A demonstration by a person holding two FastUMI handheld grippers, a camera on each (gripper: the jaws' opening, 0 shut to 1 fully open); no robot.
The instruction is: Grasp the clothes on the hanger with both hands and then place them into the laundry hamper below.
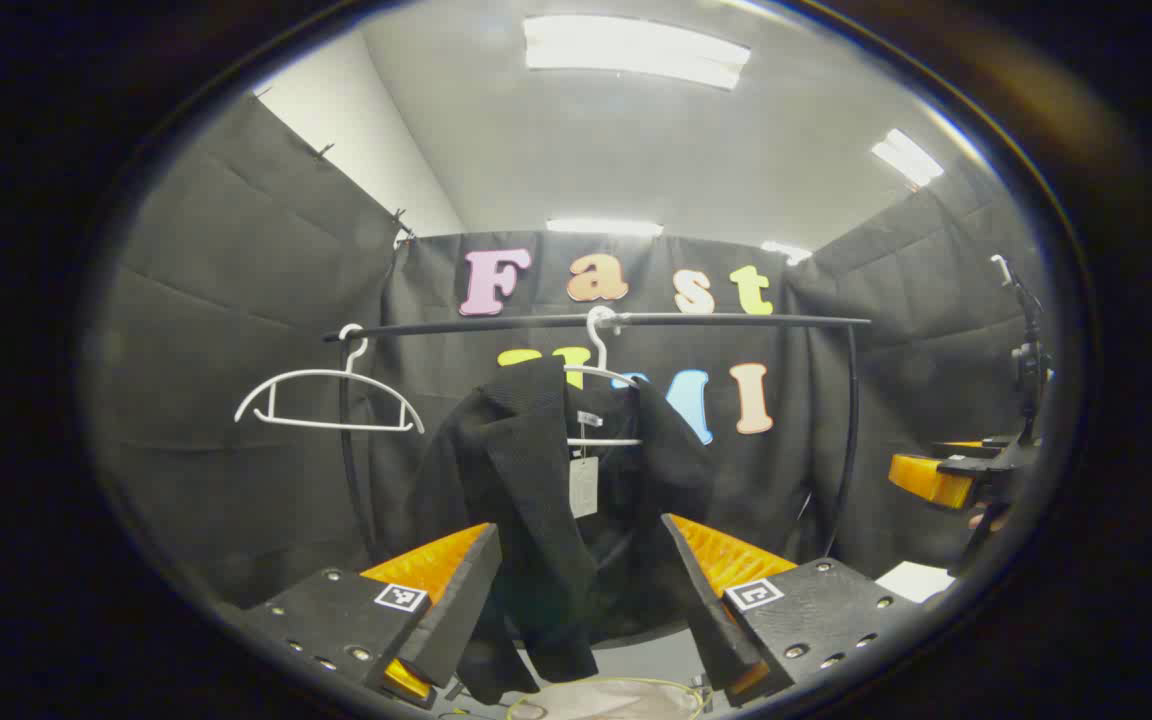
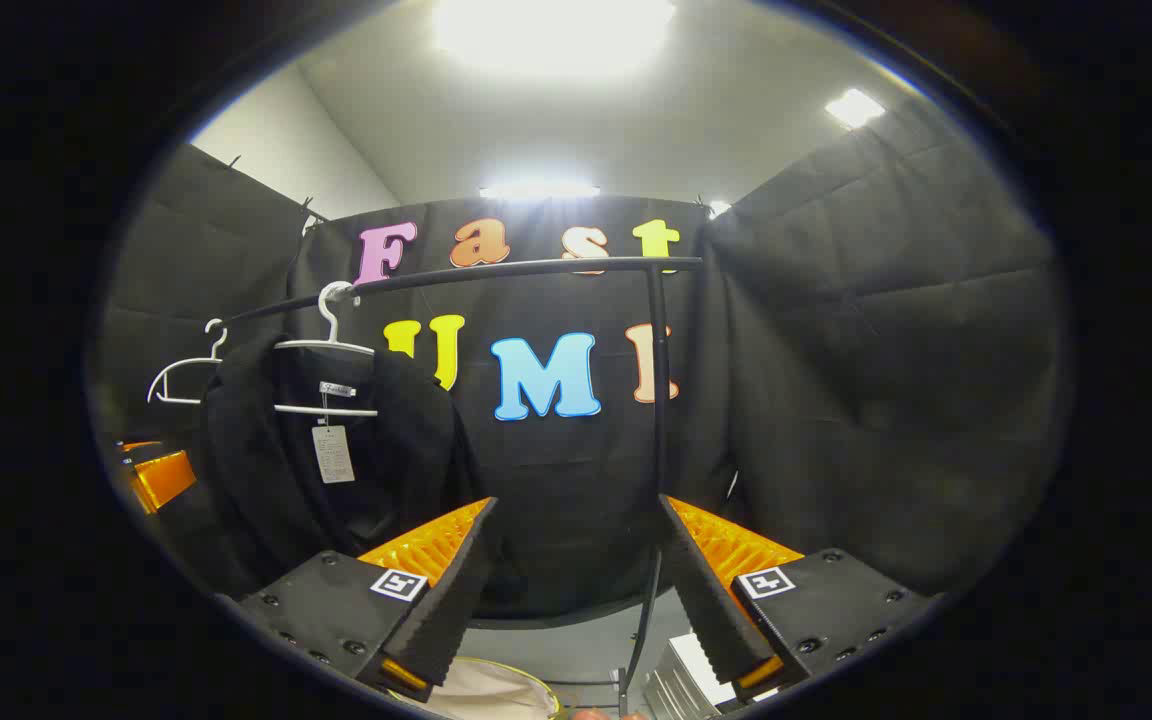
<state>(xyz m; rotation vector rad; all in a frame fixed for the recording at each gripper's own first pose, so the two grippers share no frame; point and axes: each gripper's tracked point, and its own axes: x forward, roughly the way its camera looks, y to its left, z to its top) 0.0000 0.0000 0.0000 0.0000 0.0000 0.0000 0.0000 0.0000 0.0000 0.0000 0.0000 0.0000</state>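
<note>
Black jacket [image 1: 546,500] hangs on a white hanger [image 1: 601,385] on the rail [image 1: 636,320], above the hamper rim [image 1: 606,690]. Left hand-held gripper [image 1: 581,590] fingers apart, jacket between them, contact unclear. Right hand-held gripper [image 2: 576,590] fingers apart, holding nothing. Bare hanger [image 1: 326,400] beside the jacket.

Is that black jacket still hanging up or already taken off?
Hanging. The black jacket drapes from a white hanger hooked on the rail.

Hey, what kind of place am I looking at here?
Likely a cloth-walled recording booth set up as a laundry corner: a garment rail, a black jacket on a white hanger, an empty hanger.
</note>
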